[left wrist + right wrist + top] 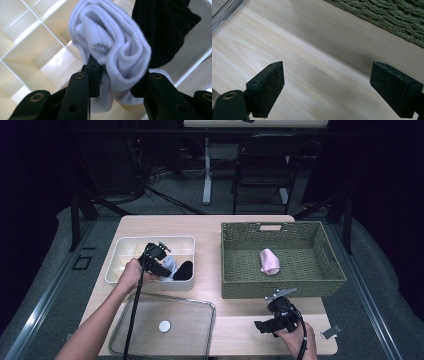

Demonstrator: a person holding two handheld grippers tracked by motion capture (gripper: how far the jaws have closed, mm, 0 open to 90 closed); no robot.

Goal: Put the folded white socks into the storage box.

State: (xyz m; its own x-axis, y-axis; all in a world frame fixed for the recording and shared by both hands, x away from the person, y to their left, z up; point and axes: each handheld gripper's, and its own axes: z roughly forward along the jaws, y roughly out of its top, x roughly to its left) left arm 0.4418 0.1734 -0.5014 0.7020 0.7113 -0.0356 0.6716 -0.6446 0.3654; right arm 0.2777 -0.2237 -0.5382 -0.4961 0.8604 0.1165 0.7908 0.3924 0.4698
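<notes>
Left tool (116, 82) pinches a rolled white sock (112, 50) over the divided white box (125, 251).
Right tool (327, 87) hangs spread above bare tabletop (312, 50) beside the woven basket (392, 17).

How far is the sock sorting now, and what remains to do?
Done, it seems: a black rolled sock sits in the white divided box. In hand: the left gripper is clamped on a white rolled sock over the box. Left: a pink rolled sock lies in the woven basket; the right gripper is open above the table.
</notes>
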